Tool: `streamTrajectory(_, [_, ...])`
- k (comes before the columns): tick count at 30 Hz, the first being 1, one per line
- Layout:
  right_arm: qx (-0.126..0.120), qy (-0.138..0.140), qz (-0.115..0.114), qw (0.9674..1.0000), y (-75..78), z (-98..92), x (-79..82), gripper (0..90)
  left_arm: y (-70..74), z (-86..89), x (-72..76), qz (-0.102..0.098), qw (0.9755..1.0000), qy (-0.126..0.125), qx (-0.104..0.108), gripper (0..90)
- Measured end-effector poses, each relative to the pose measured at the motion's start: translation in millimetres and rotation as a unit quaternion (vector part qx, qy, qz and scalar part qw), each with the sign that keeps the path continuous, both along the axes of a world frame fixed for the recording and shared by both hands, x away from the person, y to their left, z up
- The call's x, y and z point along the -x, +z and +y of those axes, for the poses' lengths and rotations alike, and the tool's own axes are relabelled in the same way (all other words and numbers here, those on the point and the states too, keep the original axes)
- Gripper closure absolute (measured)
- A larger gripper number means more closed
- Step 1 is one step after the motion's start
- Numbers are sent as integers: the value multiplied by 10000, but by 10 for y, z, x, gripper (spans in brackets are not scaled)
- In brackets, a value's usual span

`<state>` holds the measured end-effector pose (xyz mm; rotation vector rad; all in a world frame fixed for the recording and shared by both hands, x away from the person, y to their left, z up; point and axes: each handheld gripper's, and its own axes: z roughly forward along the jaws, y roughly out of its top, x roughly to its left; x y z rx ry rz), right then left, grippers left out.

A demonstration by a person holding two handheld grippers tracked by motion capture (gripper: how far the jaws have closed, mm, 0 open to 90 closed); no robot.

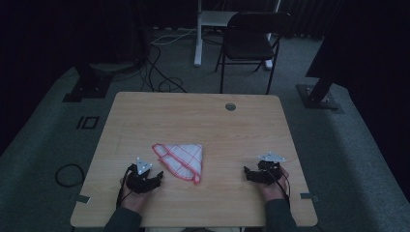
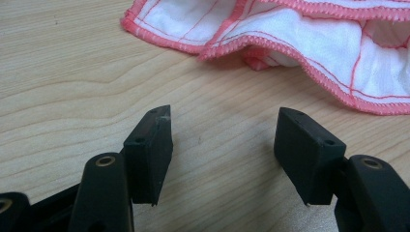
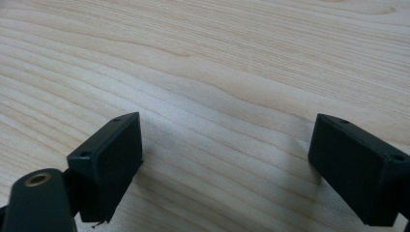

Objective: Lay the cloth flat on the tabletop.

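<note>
Left gripper [image 2: 225,130]: fingers [image 2: 147,150] spread wide, nothing between them, bare table [image 2: 63,96] wood in the gap. The cloth [image 2: 309,43], white with red grid lines and a pink stitched hem, lies just beyond the fingertips, close but not touching; its nearest hem ripples up off the wood and shows a folded layer underneath. Right gripper [image 3: 225,145]: fingers [image 3: 109,162] also wide apart, empty, plain wood grain between and ahead of them. From the high view, left gripper [image 1: 155,180] sits at the near-left of the table [image 1: 203,116], pointing right toward the cloth [image 1: 180,160], which lies crumpled in a rough triangle at the centre-near part of the top, just right of those fingers. Right gripper [image 1: 247,173] rests well apart from the cloth on its right side, pointing left toward it. Both are held low at the table, a hand behind each. The high view gives the overall layout and cloth outline but is too dim for finger gap; the gripper views settle the gap and the hem detail. The high view also takes in a round grommet [image 1: 230,107] near the far edge, a folding chair [image 1: 251,41] beyond the table, and cables [image 1: 159,72] on the floor.
</note>
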<state>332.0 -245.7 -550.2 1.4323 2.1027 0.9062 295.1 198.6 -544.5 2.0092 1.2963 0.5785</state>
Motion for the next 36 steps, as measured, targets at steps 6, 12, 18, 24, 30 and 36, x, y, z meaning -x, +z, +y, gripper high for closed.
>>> streamTrajectory(6, [-2,-1,-1,10000,0,0,1,124,0,-1,0,-4,10000,-2,-4,396])
streamTrajectory(12, [-4,-18,1,10000,0,3,5,125,0,1,8,-14,10000,69,12,421])
streamTrajectory(18, [-13,2,-10,10000,2,8,17,141,3,51,5,-10,9999,68,145,489])
streamTrajectory(24, [-15,33,-20,10000,2,10,22,145,43,144,-21,68,9988,245,414,568])
streamTrajectory(30, [-8,50,-33,10000,1,12,26,146,162,147,-42,-90,9986,205,481,570])
streamTrajectory(36, [-11,63,-23,10000,2,20,43,146,207,95,-113,-118,9989,137,425,569])
